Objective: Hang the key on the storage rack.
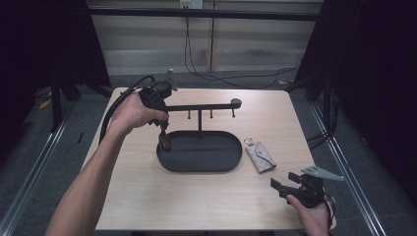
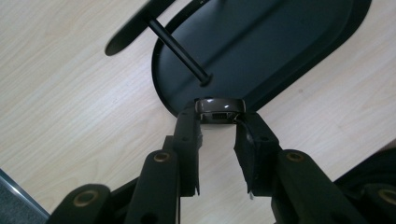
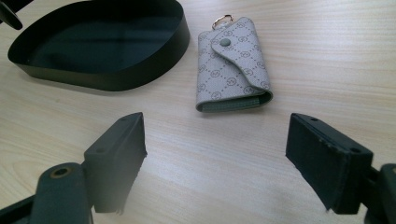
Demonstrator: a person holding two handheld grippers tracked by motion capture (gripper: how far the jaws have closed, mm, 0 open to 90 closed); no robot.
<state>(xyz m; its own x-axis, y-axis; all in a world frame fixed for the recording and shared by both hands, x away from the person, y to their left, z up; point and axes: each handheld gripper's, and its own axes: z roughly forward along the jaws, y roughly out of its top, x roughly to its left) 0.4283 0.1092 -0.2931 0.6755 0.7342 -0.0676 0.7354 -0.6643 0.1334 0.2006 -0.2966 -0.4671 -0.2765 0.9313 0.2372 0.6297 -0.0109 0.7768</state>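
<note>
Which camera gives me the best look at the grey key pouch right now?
The right gripper view: the key pouch lies close and sharp, snap flap and ring visible, beside the black tray. The high view shows it small, right of the tray. The left gripper view gives no look at it.

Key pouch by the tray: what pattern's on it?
The key pouch is grey with a repeating monogram-and-dotted-diamond print, clearest in the right gripper view.

Key pouch (image 1: pixel 260 156) right of tray (image 1: pixel 223 164)
</note>
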